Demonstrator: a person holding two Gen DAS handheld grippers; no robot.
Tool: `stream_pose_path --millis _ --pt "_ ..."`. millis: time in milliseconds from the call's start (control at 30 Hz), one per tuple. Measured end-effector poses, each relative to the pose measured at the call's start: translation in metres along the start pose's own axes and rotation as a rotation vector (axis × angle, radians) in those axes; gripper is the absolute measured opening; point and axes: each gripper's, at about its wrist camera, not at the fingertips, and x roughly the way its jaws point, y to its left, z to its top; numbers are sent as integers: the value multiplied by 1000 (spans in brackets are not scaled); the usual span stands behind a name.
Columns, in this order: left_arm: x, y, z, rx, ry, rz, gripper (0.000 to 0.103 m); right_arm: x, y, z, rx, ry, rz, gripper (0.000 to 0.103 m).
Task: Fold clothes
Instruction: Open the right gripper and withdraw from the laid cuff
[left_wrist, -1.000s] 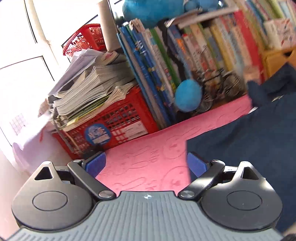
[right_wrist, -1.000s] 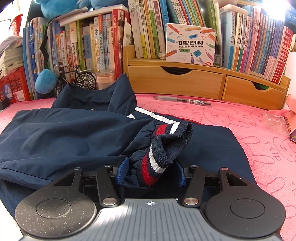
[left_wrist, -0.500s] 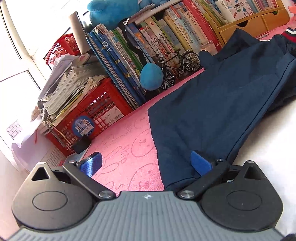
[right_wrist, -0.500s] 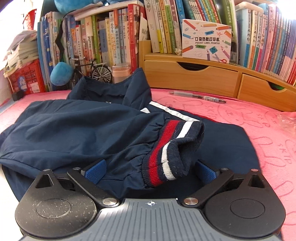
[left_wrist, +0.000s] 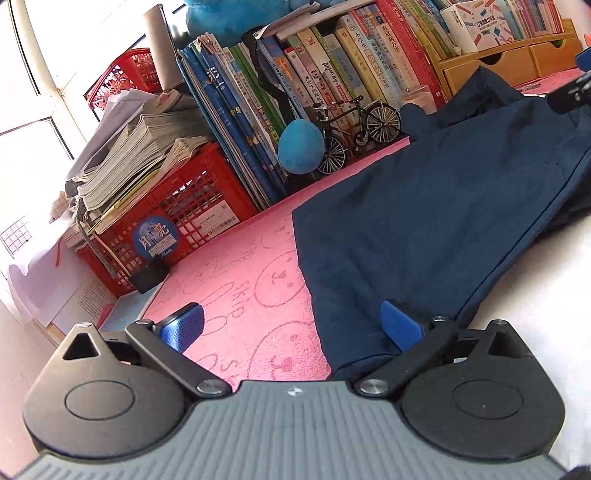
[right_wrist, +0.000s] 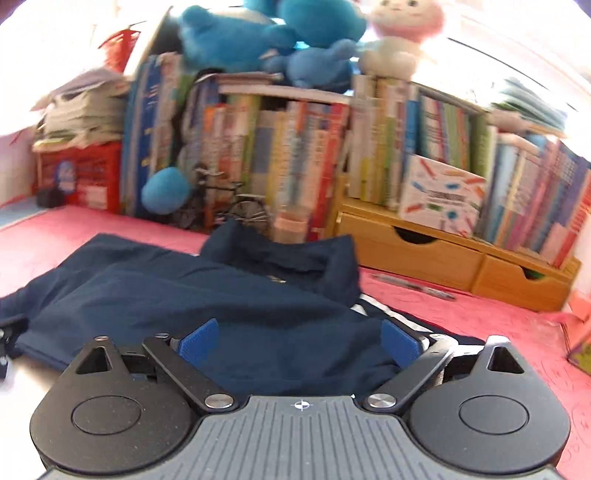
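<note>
A navy jacket (left_wrist: 424, 221) lies spread on the pink mat (left_wrist: 236, 280); it also shows in the right wrist view (right_wrist: 207, 295), collar standing up at the back. My left gripper (left_wrist: 291, 325) is open, hovering at the jacket's near left corner, its right pad over the fabric edge. My right gripper (right_wrist: 299, 339) is open and empty, just above the jacket's near side. The striped cuff is out of sight; only a white stripe (right_wrist: 384, 310) shows beside the right pad.
A red crate (left_wrist: 177, 221) stacked with papers stands at left. A row of books (left_wrist: 314, 92), a blue plush ball (left_wrist: 301, 146) and a model bicycle (left_wrist: 354, 125) line the back. A wooden drawer unit (right_wrist: 443, 254) and a pen (right_wrist: 417, 288) lie back right.
The right gripper opened and let go of the striped cuff, then lifted and tilted up. The left gripper swung right toward the jacket's corner and now holds nearly still.
</note>
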Motion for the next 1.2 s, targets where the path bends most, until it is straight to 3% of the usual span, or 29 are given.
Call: stream_pose_path --millis 167,267,300,333,400,533,667,833,933,1133,1200 --pt "1 5 0 -24 9 -20 103 19 -20 -14 33 113 -11 74" --pt "3 8 0 -42 15 -36 103 31 -59 -36 76 154 -80 76" --pt "3 9 -1 -46 16 -41 103 38 -78 -43 101 170 -112 87" --pt "3 10 -1 -51 18 -46 103 40 -93 -47 151 182 -96 95" --pt "3 9 -1 -45 15 -43 103 39 -119 -52 268 195 -23 97" --pt "1 4 -1 -15 5 -20 103 18 -107 -51 196 152 -2 94" --pt "2 7 -1 -26 9 -29 103 -8 -97 -46 178 73 135 95" --pt "2 8 -1 -33 11 -35 103 -1 -90 -49 177 135 259 96" --pt "2 7 -1 -29 10 -32 103 10 -88 -51 161 190 220 102" --pt "3 10 -1 -47 16 -45 103 1 -80 -48 69 212 -6 102" --pt "1 6 -1 -26 5 -24 103 -24 -82 -54 61 168 27 102"
